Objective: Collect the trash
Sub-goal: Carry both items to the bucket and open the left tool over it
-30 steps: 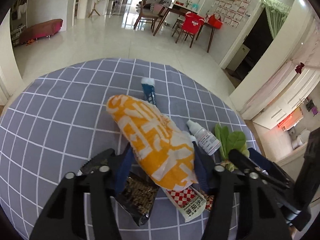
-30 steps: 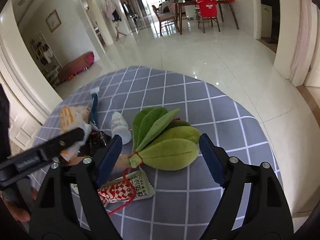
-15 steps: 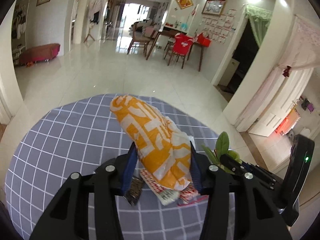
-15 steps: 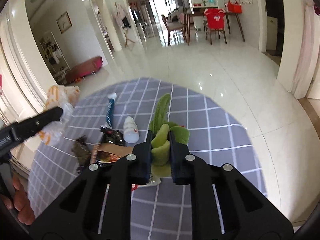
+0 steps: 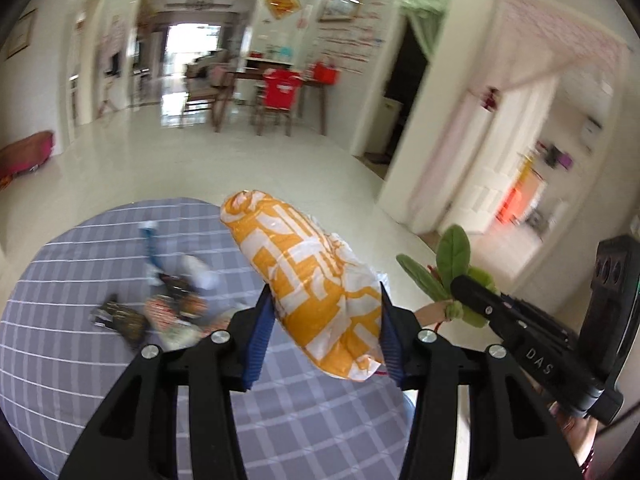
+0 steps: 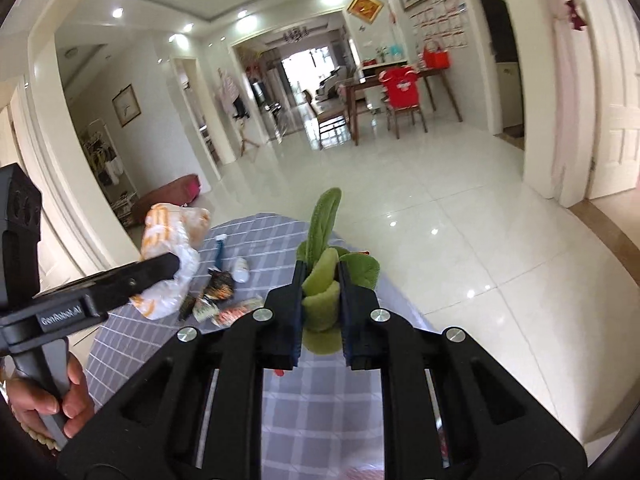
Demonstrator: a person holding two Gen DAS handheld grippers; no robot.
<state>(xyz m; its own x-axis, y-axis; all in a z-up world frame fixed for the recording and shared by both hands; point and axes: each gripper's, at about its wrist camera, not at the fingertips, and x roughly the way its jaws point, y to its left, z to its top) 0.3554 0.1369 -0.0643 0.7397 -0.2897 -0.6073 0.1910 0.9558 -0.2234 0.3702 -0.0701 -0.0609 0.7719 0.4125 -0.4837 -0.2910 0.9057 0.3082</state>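
My left gripper [image 5: 326,320] is shut on a crumpled orange-and-white plastic bag [image 5: 308,276] and holds it up above the round table with the grey checked cloth [image 5: 80,360]. The bag also shows in the right wrist view [image 6: 168,264]. My right gripper [image 6: 320,304] is shut on a bunch of green leaves [image 6: 320,280], lifted off the table; the leaves also show at the right of the left wrist view [image 5: 452,272]. On the cloth lie snack wrappers [image 6: 218,300], a small white bottle [image 6: 241,270] and a blue tube [image 6: 219,252].
The table edge [image 6: 404,300] drops to a glossy tiled floor on the right. A dining table with red-draped chairs [image 6: 400,92] stands far back. A white door [image 6: 616,120] is at the right. A hand [image 6: 44,400] holds the left gripper's handle.
Both grippers have risen away from the table with their loads. The right gripper closed on the leaves a second ago; the left kept the bag. Wrappers stay on the cloth.
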